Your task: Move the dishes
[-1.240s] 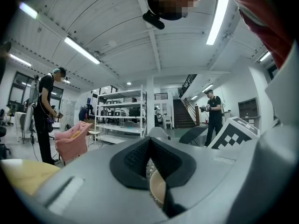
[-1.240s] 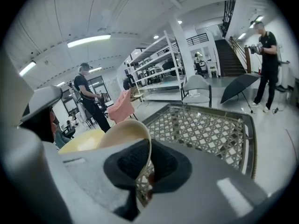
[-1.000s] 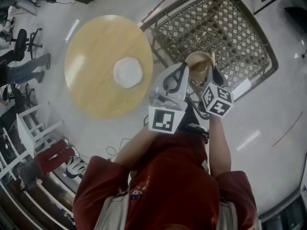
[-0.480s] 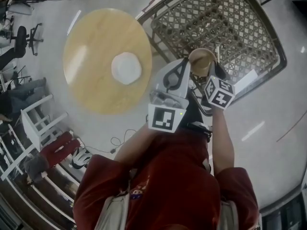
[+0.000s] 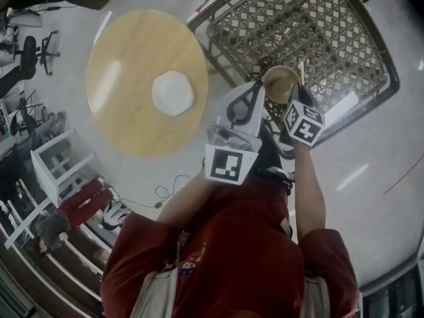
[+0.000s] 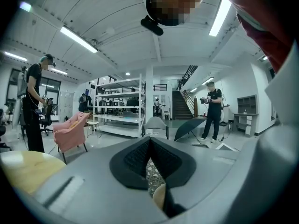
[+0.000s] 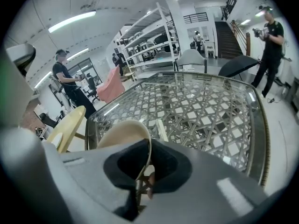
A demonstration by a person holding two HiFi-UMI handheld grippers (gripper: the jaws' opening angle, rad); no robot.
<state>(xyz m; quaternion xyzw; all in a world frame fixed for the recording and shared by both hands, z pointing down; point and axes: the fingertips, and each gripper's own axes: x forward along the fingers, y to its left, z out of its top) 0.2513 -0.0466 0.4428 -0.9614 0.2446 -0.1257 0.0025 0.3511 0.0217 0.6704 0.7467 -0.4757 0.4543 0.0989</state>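
Right gripper [image 7: 144,174] is clamping the beige round bowl [image 7: 122,132] by its rim, left gripper [image 6: 148,161] is sitting closed, empty. I'd be setting it level on the glass-topped lattice table [image 7: 212,106].

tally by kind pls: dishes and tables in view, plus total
white plate: 1, on the round wooden table
beige bowl: 1, held in the right gripper
tables: 2, the round wooden table and a lattice-top table
total: 4
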